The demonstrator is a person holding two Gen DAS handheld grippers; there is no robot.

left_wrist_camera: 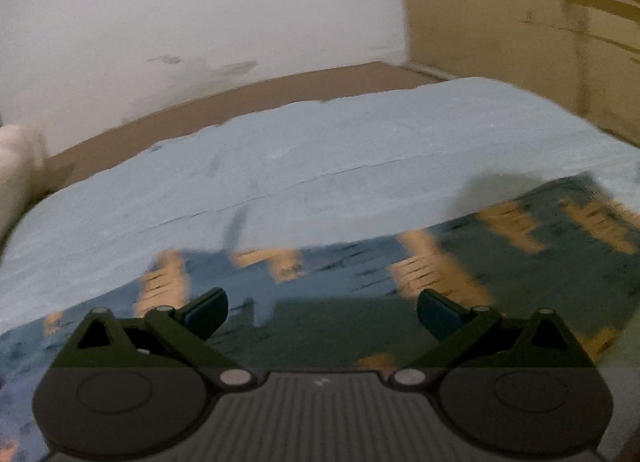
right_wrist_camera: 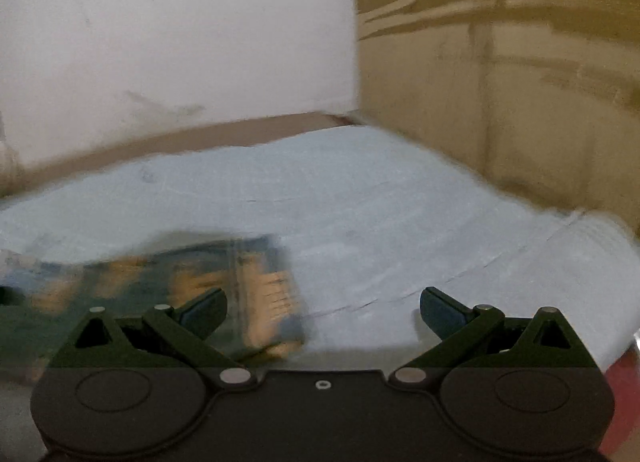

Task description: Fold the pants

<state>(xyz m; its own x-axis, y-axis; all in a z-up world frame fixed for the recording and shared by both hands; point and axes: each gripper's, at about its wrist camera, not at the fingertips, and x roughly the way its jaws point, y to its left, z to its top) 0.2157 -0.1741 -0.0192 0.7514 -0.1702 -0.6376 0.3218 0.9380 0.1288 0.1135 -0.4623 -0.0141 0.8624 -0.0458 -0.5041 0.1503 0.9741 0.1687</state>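
The pants [left_wrist_camera: 460,262] are dark teal-blue cloth with orange patches, lying flat on a pale blue sheet [left_wrist_camera: 320,158]. In the left wrist view they spread across the lower half, under and beyond my left gripper [left_wrist_camera: 322,312], which stands wide open with nothing between its fingers. In the right wrist view the pants [right_wrist_camera: 168,282] lie at the lower left, their right edge [right_wrist_camera: 284,302] near the left finger [right_wrist_camera: 204,310]. My right gripper [right_wrist_camera: 324,312] is wide open over the bare sheet [right_wrist_camera: 380,222], holding nothing. Both views are blurred by motion.
A white wall [left_wrist_camera: 200,22] stands behind the bed, with a brown ledge [left_wrist_camera: 280,90] along its foot. Cardboard-coloured panels [left_wrist_camera: 520,22] close off the right side. A pale object [left_wrist_camera: 16,166] sits at the far left. The sheet's right end drops off [right_wrist_camera: 600,262].
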